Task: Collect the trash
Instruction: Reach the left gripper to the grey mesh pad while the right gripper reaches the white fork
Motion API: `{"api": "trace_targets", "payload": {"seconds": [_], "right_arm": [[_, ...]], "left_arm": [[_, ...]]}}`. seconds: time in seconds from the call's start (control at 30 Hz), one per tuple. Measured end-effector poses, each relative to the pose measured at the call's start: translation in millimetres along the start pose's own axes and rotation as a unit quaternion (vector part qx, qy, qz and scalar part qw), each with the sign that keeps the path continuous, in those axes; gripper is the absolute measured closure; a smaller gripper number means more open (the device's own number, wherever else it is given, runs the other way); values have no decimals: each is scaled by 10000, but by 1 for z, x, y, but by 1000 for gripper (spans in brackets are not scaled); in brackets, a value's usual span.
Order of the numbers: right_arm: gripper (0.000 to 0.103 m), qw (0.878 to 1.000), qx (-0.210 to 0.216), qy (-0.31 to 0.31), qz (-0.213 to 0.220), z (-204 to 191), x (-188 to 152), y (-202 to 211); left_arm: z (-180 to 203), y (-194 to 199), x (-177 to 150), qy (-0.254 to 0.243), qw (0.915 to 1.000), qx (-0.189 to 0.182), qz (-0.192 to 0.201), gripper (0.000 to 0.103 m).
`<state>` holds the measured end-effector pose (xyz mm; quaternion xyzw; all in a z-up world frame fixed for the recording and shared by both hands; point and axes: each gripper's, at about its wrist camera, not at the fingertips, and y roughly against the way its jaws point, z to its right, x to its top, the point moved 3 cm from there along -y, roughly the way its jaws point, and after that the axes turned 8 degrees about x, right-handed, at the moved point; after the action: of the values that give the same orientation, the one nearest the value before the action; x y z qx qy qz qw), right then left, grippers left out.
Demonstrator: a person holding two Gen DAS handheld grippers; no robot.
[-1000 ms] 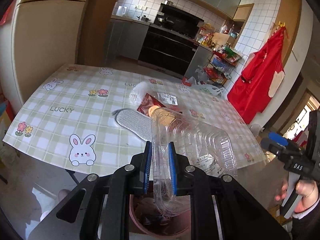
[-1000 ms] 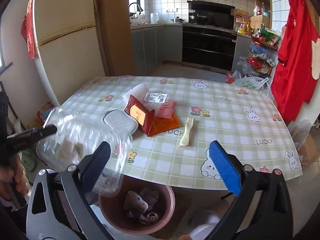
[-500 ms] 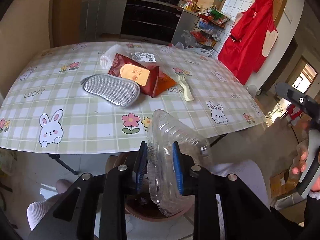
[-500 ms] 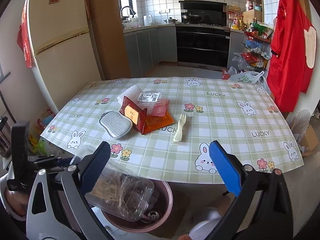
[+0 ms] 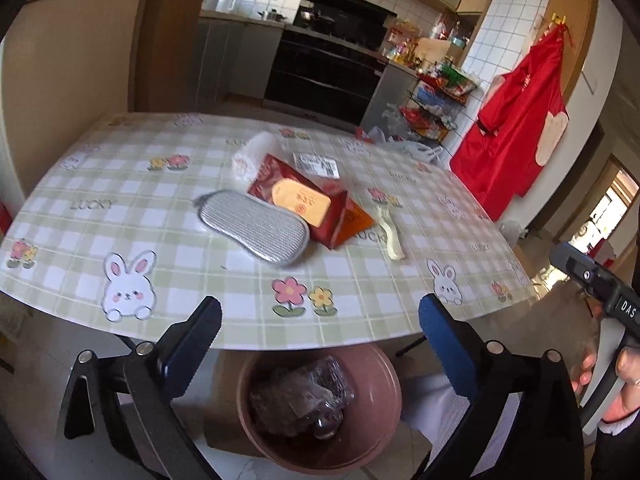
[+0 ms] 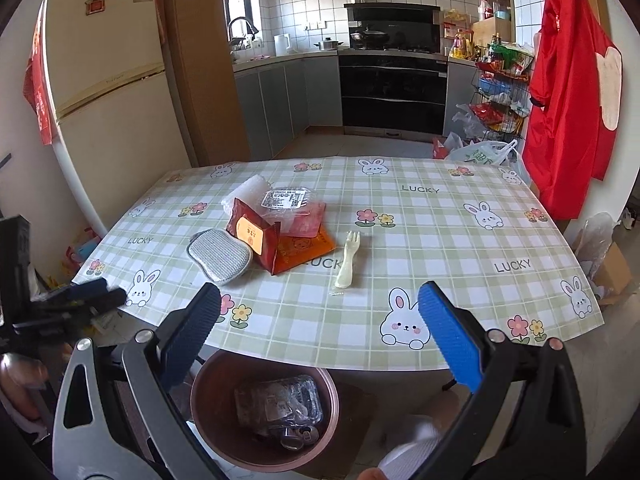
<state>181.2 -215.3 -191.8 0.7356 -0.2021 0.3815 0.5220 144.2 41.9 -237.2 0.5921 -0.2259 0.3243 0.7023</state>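
Note:
A pink bin (image 5: 384, 432) (image 6: 208, 420) stands on the floor under the table's near edge; a clear plastic container (image 5: 304, 396) (image 6: 280, 400) lies inside it. On the checked table (image 5: 80, 220) (image 6: 440, 216) lie a red snack packet (image 5: 296, 196) (image 6: 252, 236), an orange wrapper (image 6: 304, 250), a labelled clear tray (image 6: 296, 208), a foam roll (image 5: 252, 152) and a cream plastic fork (image 5: 390, 234) (image 6: 347, 260). My left gripper (image 5: 320, 336) is open and empty above the bin. My right gripper (image 6: 320, 320) is open and empty over the table's near edge.
A grey sponge pad (image 5: 256, 228) (image 6: 219, 254) lies beside the packets. A fridge (image 6: 108, 92) stands left, kitchen cabinets and an oven (image 6: 392, 80) behind, a red apron (image 6: 568, 100) hangs right. Cardboard box (image 6: 612, 272) on the floor at right.
My left gripper opened and let go of the clear plastic container, which now lies in the bin. The left gripper tilted back up toward the table.

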Motion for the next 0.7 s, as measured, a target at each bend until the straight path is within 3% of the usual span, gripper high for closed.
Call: {"api": "trace_targets", "payload": {"seconds": [0.3, 0.53, 0.7], "right_arm": [[6, 9999, -83, -124, -61, 3, 2, 2], [6, 9999, 102, -125, 28, 2, 7, -3], [6, 9997, 113, 106, -212, -1, 10, -29]], "left_arm": [[-48, 44, 37, 338, 9914, 971, 807, 6], [-69, 47, 50, 496, 9883, 1141, 886, 6], [-82, 25, 47, 703, 9885, 1189, 617, 6]]}}
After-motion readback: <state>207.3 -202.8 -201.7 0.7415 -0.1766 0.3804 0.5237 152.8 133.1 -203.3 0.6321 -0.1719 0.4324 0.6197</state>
